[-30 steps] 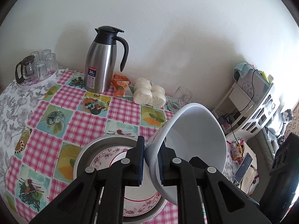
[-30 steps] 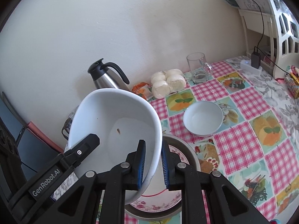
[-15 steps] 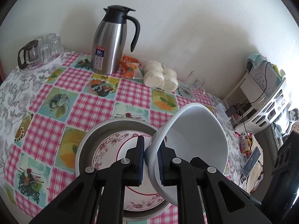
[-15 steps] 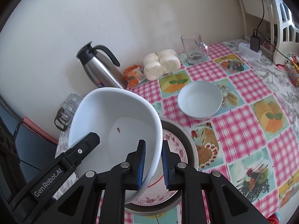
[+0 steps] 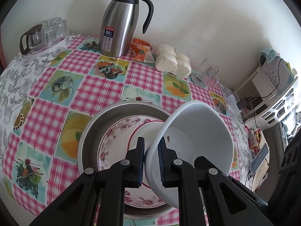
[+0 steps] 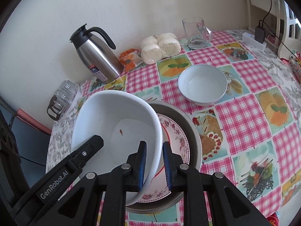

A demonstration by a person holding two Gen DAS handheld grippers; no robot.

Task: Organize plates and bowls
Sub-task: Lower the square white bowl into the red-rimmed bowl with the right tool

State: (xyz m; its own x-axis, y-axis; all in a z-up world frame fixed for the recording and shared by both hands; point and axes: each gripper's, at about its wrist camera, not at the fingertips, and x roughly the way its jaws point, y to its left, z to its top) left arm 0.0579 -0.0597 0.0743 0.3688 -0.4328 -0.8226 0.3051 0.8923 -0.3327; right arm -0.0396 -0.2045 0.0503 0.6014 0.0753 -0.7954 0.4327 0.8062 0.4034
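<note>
A large white bowl (image 5: 197, 143) (image 6: 116, 124) is held tilted by both grippers just above a floral plate (image 5: 116, 143) (image 6: 176, 137). The plate lies inside a grey metal pan (image 5: 94, 128) (image 6: 193, 130). My left gripper (image 5: 151, 162) is shut on the bowl's left rim. My right gripper (image 6: 154, 162) has its jaws around the bowl's right rim, with a small gap at the outer pad. A smaller white bowl (image 6: 202, 84) stands on the checked tablecloth behind the pan.
A steel thermos jug (image 5: 122, 20) (image 6: 96, 56), an orange packet (image 5: 141, 50), wrapped buns (image 5: 172, 62) and a glass mug (image 6: 195, 32) stand along the wall. A tray of glasses (image 5: 43, 35) is at the far left. A white shelf (image 5: 272, 94) stands right of the table.
Both grippers have lowered the large bowl toward the plate in the pan. The right gripper's jaws stand slightly wider around the rim than before.
</note>
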